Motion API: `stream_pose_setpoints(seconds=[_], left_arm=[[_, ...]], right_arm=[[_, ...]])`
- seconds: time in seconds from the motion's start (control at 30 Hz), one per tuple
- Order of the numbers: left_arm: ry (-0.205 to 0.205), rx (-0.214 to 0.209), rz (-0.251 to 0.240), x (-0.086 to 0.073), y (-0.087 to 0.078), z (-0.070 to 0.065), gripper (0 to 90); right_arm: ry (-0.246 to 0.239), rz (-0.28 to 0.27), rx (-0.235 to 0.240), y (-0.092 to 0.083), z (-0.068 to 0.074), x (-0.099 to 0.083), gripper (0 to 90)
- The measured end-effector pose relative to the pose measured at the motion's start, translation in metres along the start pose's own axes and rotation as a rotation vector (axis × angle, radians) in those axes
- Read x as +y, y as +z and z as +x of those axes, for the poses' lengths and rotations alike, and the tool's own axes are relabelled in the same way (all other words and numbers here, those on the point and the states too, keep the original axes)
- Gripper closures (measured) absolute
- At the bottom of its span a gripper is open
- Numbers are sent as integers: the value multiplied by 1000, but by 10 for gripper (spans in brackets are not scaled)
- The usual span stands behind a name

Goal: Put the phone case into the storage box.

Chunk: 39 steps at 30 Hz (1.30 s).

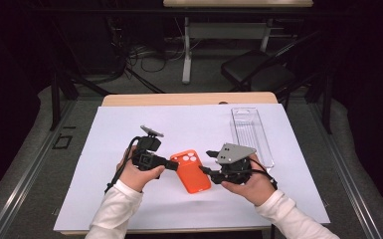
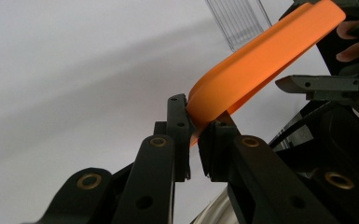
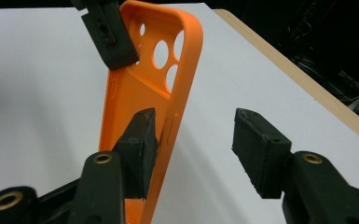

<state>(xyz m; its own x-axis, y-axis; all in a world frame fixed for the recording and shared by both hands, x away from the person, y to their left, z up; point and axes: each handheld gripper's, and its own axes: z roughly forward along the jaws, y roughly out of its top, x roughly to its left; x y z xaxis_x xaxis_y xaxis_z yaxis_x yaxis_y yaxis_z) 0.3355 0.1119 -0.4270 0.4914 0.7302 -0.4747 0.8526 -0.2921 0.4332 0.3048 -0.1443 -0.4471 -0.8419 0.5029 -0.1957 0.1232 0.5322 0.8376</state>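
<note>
An orange phone case (image 1: pixel 194 174) with round camera holes is held just above the white sheet (image 1: pixel 179 119), slightly tilted. My left gripper (image 1: pixel 175 164) is shut on the case's left edge; in the left gripper view its pads pinch the rim of the case (image 2: pixel 261 56) at the gripper's tip (image 2: pixel 196 135). My right gripper (image 1: pixel 206 162) is at the case's right side with its jaws apart. In the right gripper view the case (image 3: pixel 135 93) stands edge-on beside the left jaw, and the gap (image 3: pixel 198 140) to the other jaw is wide.
A clear plastic tray (image 1: pixel 251 132) lies on the sheet at the back right, also in the left gripper view (image 2: pixel 238 18). The wooden table edge (image 1: pixel 189 98) runs along the far side. A black chair (image 1: pixel 256 67) and desk legs stand beyond.
</note>
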Motion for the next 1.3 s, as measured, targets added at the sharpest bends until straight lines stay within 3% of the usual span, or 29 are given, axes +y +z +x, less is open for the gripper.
stream_pose_setpoints(seconds=[0.2, 0.77, 0.87, 1.3], left_arm=[[24, 22, -8, 0, 0, -5, 833], [35, 51, 5, -2, 5, -11, 833], [51, 56, 17, -2, 7, -11, 833], [50, 86, 18, -4, 10, -16, 832]], right_arm=[[-10, 2, 3, 3, 1, 12, 528], [-65, 24, -7, 7, 6, 33, 684], [-71, 34, -16, 7, 5, 35, 706], [-103, 84, -38, 10, 11, 36, 781]])
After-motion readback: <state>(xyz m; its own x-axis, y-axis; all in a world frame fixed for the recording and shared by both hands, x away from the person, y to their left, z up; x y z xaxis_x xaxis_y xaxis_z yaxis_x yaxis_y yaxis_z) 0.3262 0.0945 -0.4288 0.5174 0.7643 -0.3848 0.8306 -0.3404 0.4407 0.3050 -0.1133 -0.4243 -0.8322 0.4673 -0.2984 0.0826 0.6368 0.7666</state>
